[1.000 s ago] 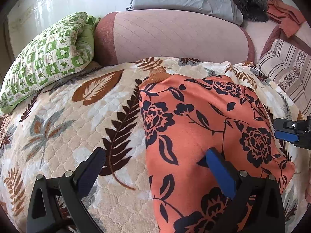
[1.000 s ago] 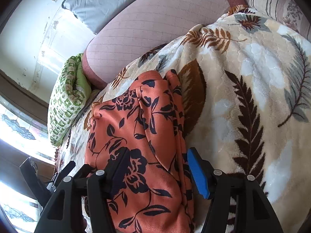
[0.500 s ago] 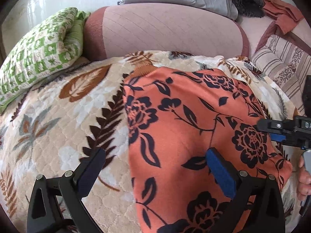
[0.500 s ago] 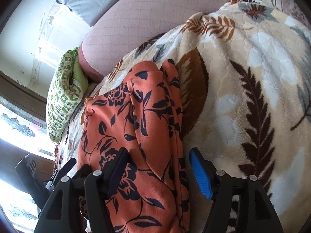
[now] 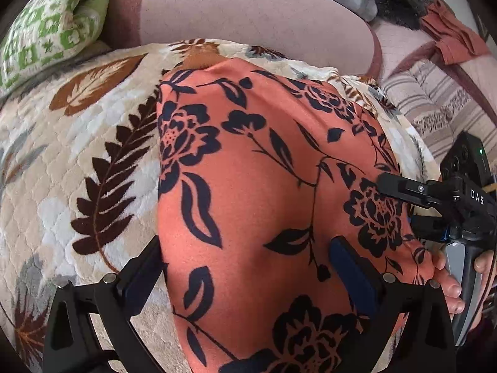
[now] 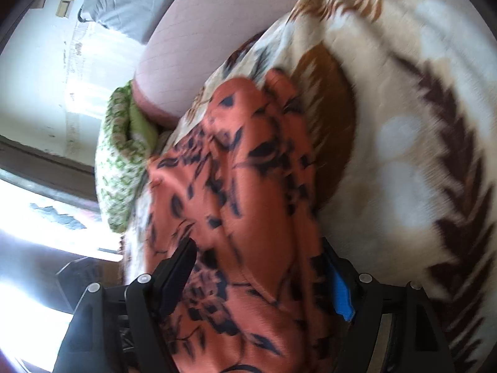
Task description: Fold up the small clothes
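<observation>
While the orange floral garment lies spread on the leaf-print blanket, both grippers sit low over its near end. Left gripper: jaws wide apart, one finger at the garment's left edge over the blanket, the other on the cloth, nothing pinched. Right gripper: jaws have just been opening, now wide, with the garment's bunched edge between them but no pad pressing it; that view is blurred. A hand holds its handle at the garment's right side. Green checked pillow and pink bolster lie beyond.
</observation>
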`<state>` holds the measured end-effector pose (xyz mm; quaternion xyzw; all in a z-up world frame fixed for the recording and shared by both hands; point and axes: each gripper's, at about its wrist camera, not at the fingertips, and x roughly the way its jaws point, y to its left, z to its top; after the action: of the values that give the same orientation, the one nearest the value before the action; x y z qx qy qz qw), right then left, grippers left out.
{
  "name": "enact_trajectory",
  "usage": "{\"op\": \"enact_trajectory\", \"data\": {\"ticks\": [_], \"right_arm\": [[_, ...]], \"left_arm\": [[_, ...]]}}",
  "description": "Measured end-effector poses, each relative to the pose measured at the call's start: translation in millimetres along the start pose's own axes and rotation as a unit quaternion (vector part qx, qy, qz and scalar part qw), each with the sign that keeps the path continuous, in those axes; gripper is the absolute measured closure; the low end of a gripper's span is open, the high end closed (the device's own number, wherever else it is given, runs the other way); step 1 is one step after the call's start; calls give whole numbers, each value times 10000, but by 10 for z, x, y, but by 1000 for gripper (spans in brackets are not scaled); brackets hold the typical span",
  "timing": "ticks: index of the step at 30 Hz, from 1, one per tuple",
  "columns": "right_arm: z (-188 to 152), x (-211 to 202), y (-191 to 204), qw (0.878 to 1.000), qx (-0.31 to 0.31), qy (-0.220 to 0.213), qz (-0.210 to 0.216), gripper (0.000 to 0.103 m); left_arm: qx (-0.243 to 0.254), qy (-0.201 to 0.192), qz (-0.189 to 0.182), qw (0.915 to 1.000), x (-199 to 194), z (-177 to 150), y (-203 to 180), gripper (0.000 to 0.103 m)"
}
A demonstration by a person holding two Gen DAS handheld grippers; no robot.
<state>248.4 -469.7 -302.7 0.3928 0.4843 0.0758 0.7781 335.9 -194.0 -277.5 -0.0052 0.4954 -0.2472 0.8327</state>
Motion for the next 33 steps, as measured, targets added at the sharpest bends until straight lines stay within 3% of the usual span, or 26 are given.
{"op": "enact_trajectory", "data": {"ticks": [5, 12, 15, 18, 22, 26, 29, 33], "right_arm": [[-38, 54, 44, 9999, -100, 62, -23, 25], [-77, 56, 88, 9997, -86, 94, 209, 50], [-89, 102, 109, 9996, -164, 150, 174, 50], [-79, 132, -21, 9988, 83, 237, 415, 49], [-119, 162, 28, 9994, -55, 147, 300, 40], [-161, 160, 118, 9996, -225, 56, 189, 38], [-190, 140, 231, 9991, -392, 5, 183, 48], [-229, 55, 460, 9973, -689, -93, 233, 55]], "left_arm": [[-239, 75, -333, 9991, 18, 9, 103, 5], [-650, 196, -754, 9948, 3, 16, 290, 14], [-563, 335, -819, 9945, 66, 20, 287, 9], [-227, 442, -809, 9955, 95, 27, 194, 4], [-342, 352, -921, 9945, 84, 16, 212, 4], [-477, 150, -939, 9943, 23, -5, 275, 23], [-528, -9, -1042, 9932, -46, -10, 332, 43], [-422, -88, -1043, 9936, -148, -7, 353, 51]]}}
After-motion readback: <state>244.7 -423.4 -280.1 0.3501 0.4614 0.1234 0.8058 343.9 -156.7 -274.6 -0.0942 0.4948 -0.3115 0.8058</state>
